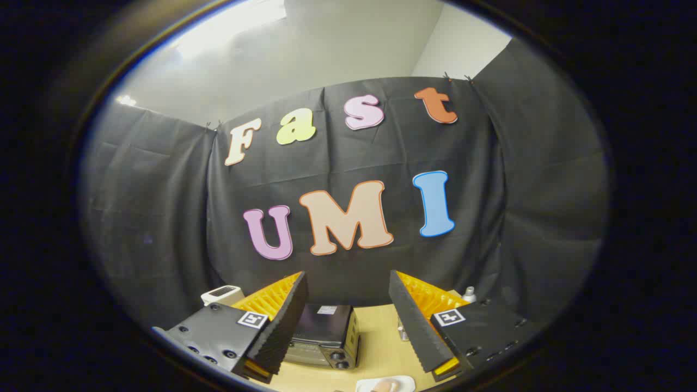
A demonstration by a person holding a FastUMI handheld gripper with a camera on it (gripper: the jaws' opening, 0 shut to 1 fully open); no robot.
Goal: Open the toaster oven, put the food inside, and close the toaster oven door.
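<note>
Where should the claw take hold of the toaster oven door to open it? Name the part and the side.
The claw is open and raised, with the toaster oven on the table just ahead between its fingers. The door's handle cannot be made out from this high angle. Probably grip the door's top edge, coming from the front, the side with the knobs. Confirm once lower.

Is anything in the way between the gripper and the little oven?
Nothing visible is. The hand-held gripper is open and holds nothing, and the toaster oven sits on the table between and just beyond its fingers. The food on a white plate lies nearer, off to the side.
</note>
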